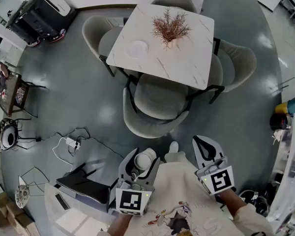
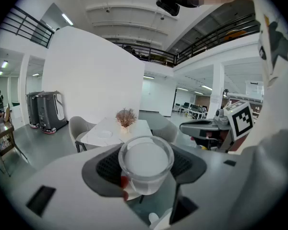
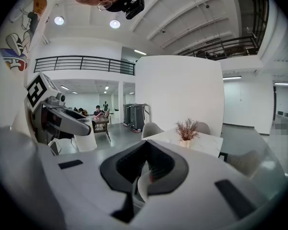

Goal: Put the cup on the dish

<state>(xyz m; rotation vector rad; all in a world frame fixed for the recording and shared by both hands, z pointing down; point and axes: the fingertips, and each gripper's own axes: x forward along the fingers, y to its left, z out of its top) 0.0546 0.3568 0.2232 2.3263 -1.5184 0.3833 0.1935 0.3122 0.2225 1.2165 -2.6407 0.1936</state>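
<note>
Your left gripper [image 1: 144,159] pinches the clear round glass cup [image 2: 145,163] between wide-set jaws. Your right gripper [image 1: 204,144], beside it, has its jaws pressed together. Farther ahead, past a grey padded chair [image 1: 157,104], the small white round dish [image 1: 137,47] sits on the white marble table [image 1: 189,60].

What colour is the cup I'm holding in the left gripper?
The cup looks translucent and whitish. It shows best in the left gripper view.

One marble table [image 1: 187,65], four grey chairs [image 1: 156,102], one white dish [image 1: 137,48], one vase of dried sprigs [image 1: 171,31], one cup [image 1: 146,160] and two handheld grippers: left gripper [image 1: 142,157], right gripper [image 1: 205,144].
</note>
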